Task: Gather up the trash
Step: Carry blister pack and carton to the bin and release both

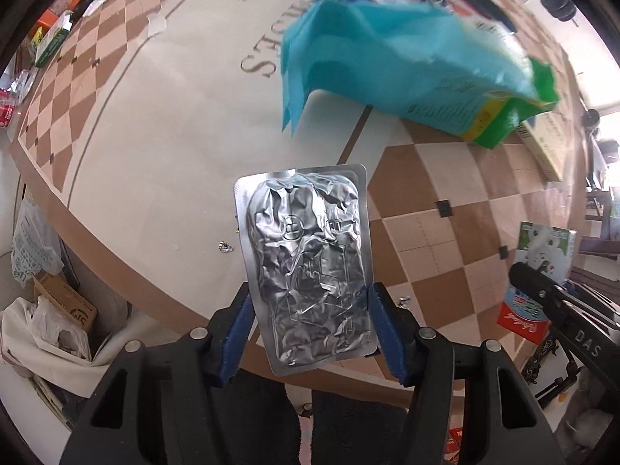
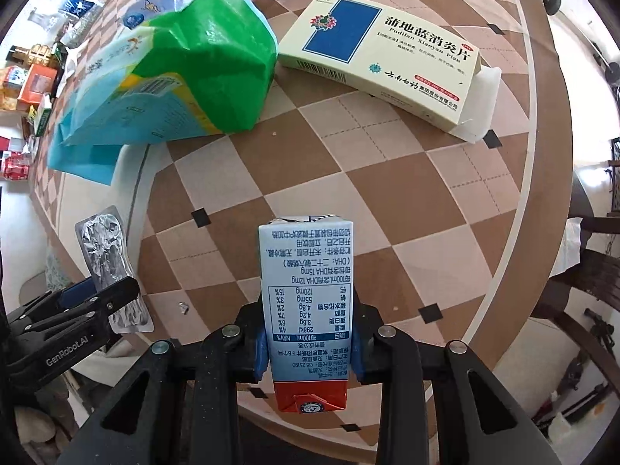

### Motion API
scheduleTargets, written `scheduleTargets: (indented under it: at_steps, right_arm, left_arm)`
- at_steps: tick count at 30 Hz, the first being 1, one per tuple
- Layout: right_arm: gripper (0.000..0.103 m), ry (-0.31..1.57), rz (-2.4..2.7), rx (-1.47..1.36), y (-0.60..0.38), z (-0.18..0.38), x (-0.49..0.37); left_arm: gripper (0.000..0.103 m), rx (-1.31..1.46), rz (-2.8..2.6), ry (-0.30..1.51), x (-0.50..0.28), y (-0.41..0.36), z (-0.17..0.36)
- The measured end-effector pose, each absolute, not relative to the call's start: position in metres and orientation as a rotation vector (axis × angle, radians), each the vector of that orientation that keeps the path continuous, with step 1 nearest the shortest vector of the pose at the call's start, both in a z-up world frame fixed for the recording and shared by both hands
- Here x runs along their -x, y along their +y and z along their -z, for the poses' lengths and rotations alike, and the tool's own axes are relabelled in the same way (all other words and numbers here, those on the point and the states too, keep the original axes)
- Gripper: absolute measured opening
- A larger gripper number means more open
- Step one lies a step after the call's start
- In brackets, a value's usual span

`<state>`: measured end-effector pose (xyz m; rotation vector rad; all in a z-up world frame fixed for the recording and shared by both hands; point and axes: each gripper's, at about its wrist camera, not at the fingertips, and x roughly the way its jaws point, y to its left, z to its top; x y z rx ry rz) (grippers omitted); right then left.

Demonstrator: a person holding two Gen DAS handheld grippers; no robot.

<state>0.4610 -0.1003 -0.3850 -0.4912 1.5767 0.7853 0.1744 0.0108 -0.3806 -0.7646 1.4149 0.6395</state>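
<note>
Open room: bare checkered surface (image 2: 348, 178) ahead of both tools, broad and clear across the middle.
Far side: blocked by green-and-blue bag (image 2: 186, 73) lying on its side, with medicine box (image 2: 383, 66) just beside it.
Left edge: crowded with small packets and boxes (image 2: 27, 85).
Small debris: foil scrap (image 2: 183, 307) on the surface near the front rim.

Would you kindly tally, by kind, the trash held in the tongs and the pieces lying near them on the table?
Foil blister packs: 1, in the left tongs
Drink cartons: 1, in the right tongs
Medicine boxes: 1
Green and blue bags: 1
Total: 4
</note>
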Motion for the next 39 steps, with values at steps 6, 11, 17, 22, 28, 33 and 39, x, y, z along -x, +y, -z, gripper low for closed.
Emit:
scheduleTargets:
  at_steps: [6, 11, 17, 22, 28, 33, 39]
  right_arm:
    - [0.033, 1.557, -0.809, 0.409, -0.123, 0.362, -0.447]
    - [0.033, 1.531, -0.828, 0.360, -0.141, 0.324, -0.409]
    - [0.033, 1.550, -0.826, 0.315, -0.165, 0.322, -0.300]
    - [0.033, 1.655, -0.790, 0.298, -0.179, 0.376, -0.212]
    - [0.033, 1.717, -0.695, 0.356, -0.182, 0.496, -0.157]
    - [0.033, 1.786, -0.609, 0.309, -0.173, 0.621, -0.153]
    - [0.042, 1.809, -0.604, 0.374, -0.152, 0.730, -0.165]
  left_arm:
    - [0.056, 0.725, -0.595, 1.322, -0.151, 0.013, 0.347]
    - [0.056, 0.696, -0.549, 1.268, -0.099, -0.011, 0.330]
    - [0.050, 0.737, -0.472, 1.254, -0.053, -0.041, 0.329]
    - [0.048, 0.834, -0.424, 1.311, -0.018, -0.043, 0.384]
    - [0.048, 0.908, -0.430, 1.407, -0.012, -0.027, 0.522]
    - [0.051, 0.885, -0.489, 1.508, -0.021, -0.012, 0.634]
    - [0.100, 0.784, -0.557, 1.578, -0.022, -0.006, 0.713]
